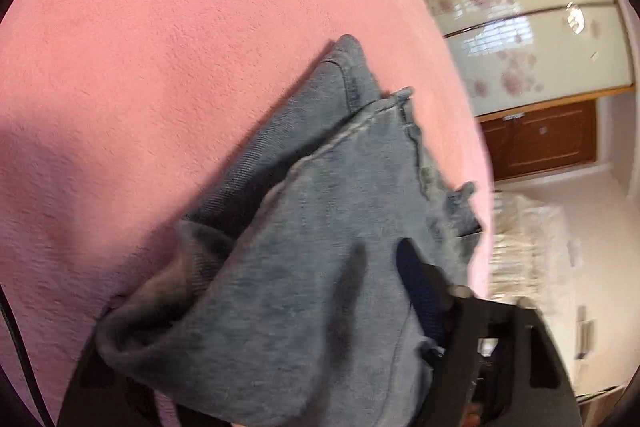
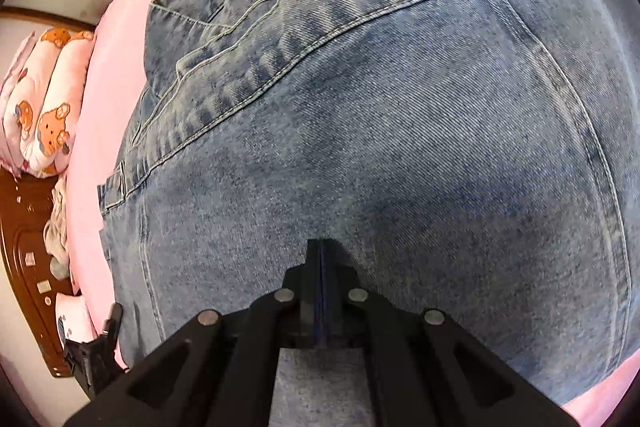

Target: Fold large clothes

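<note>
Blue denim jeans (image 2: 400, 107) lie spread on the pink bed cover (image 2: 100, 107), with the waistband and seams at the top of the right wrist view. My right gripper (image 2: 322, 255) is shut, pads together with nothing between them, and its tip rests on the denim. In the left wrist view a bunched part of the jeans (image 1: 312, 227) drapes across my left gripper (image 1: 304, 267). One of its fingers (image 1: 420, 291), with a blue pad, lies against the cloth. The other finger is hidden under the fabric, so the grip is unclear.
The pink bed cover (image 1: 160, 67) fills most of the left wrist view. A wardrobe with flowered sliding doors (image 1: 520, 27) and a brown cabinet (image 1: 540, 139) stand beyond the bed's edge. Bear-print pillows (image 2: 48, 107) lean by a dark wooden headboard (image 2: 24, 227).
</note>
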`<action>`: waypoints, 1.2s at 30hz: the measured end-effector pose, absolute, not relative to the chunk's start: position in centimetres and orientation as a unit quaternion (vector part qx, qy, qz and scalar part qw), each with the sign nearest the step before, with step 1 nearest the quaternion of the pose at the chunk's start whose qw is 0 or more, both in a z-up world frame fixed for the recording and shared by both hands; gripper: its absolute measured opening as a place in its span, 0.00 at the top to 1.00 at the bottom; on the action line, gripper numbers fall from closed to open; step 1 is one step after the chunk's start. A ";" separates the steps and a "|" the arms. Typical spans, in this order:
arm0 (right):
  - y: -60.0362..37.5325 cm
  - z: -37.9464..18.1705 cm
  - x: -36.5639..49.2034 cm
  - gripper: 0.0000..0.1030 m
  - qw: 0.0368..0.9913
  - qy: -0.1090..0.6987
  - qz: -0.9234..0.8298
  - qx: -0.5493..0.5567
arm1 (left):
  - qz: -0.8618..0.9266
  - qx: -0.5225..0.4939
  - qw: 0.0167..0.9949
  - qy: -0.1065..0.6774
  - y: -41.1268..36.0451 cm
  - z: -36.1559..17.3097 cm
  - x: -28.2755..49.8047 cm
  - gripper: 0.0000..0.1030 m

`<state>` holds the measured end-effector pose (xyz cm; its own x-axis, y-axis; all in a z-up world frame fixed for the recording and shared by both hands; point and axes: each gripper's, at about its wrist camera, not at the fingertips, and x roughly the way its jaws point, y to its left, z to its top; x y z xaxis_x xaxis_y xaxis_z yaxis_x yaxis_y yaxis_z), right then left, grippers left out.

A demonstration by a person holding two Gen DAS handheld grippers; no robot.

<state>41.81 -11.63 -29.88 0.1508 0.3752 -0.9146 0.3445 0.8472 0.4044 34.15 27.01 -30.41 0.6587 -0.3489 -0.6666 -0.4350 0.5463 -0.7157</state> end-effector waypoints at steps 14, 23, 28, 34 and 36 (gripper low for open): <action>-9.8 -28.8 41.3 1.00 0.733 0.642 -0.023 0.224 | -0.004 -0.450 0.790 0.417 27.7 -27.2 34.0 0.90; -8.3 -28.2 41.2 1.00 0.750 0.639 0.017 0.172 | -0.066 -0.404 0.839 0.359 23.4 -18.6 34.3 0.91; -10.5 -28.2 41.2 1.00 0.740 0.644 0.067 0.182 | -0.116 -0.335 0.877 0.323 16.9 -12.1 33.5 0.92; -14.1 -28.5 42.2 1.00 0.720 0.659 0.139 0.167 | -0.158 -0.304 0.891 0.297 7.5 -8.2 31.8 0.91; -15.0 -28.6 42.4 1.00 0.716 0.661 0.166 0.151 | -0.160 -0.276 0.900 0.297 4.4 -7.5 31.4 0.91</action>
<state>42.39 -14.95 -28.59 0.0714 0.4381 -0.8961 -0.0386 0.8989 0.4364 31.36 4.36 -7.51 0.7721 -0.4520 -0.4468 0.1239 0.7965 -0.5918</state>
